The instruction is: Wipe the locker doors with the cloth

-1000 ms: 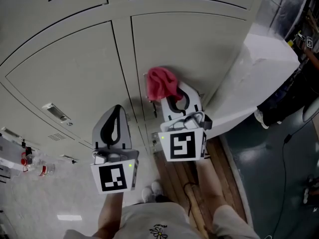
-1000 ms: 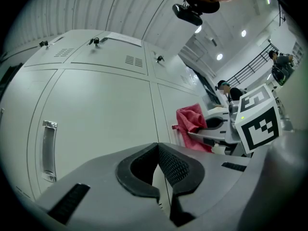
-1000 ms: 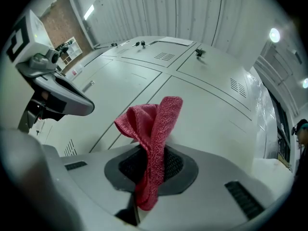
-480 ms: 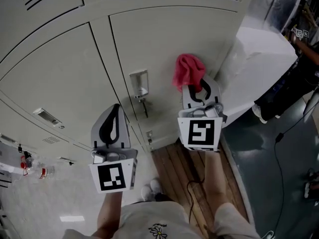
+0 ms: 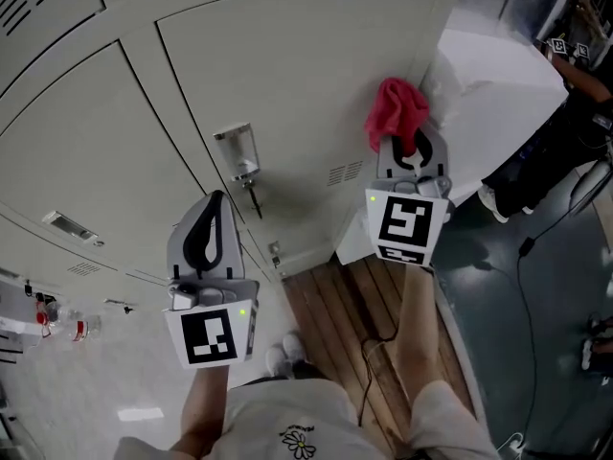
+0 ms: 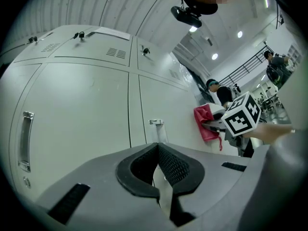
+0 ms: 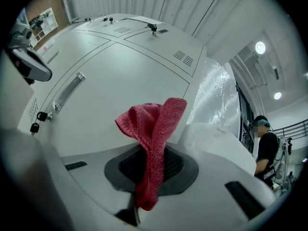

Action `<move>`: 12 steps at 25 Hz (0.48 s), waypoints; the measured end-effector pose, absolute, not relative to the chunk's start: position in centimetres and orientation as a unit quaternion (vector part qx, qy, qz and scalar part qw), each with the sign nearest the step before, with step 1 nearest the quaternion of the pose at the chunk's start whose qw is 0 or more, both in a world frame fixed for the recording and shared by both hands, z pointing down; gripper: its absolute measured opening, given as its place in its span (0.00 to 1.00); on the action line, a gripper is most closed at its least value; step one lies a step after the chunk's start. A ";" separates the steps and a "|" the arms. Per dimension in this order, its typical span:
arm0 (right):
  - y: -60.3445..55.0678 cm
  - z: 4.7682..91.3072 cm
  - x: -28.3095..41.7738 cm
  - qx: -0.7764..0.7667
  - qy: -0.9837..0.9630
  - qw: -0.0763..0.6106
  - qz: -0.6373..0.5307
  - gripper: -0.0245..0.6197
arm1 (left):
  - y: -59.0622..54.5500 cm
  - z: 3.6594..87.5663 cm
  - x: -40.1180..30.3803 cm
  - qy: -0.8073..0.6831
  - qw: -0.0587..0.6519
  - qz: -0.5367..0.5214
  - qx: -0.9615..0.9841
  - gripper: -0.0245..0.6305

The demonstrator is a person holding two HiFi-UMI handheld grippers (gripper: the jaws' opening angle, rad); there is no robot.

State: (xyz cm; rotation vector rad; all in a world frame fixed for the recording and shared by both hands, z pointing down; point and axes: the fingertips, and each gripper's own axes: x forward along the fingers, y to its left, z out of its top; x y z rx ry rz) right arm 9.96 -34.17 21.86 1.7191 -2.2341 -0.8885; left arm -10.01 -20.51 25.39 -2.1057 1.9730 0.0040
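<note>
Right claw pinches the red cloth.
Cloth sticks out past its tips, near the locker door; left claw is closed, empty.

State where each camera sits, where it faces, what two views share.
Head view: on the head, facing down at locker doors; shows forearms, left gripper, right gripper.
Left gripper view: rides that gripper, faces the doors past its shut, empty jaws.
Right gripper view: faces the doors past jaws clamping the cloth.
All share the cloth.
</note>
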 end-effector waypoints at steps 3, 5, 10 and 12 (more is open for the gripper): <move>-34.7 21.9 11.1 0.589 -0.745 0.096 -0.298 0.08 | -20.5 25.5 -9.6 0.678 0.127 0.003 -0.724 0.06; -35.0 22.0 11.5 0.594 -0.743 0.094 -0.293 0.08 | -20.5 25.6 -9.5 0.679 0.128 0.005 -0.722 0.06; -35.3 22.0 12.1 0.599 -0.739 0.098 -0.293 0.08 | -20.2 25.9 -9.5 0.683 0.126 0.005 -0.720 0.06; -35.3 22.0 12.2 0.600 -0.738 0.098 -0.292 0.08 | -20.0 25.9 -9.7 0.685 0.125 0.004 -0.717 0.06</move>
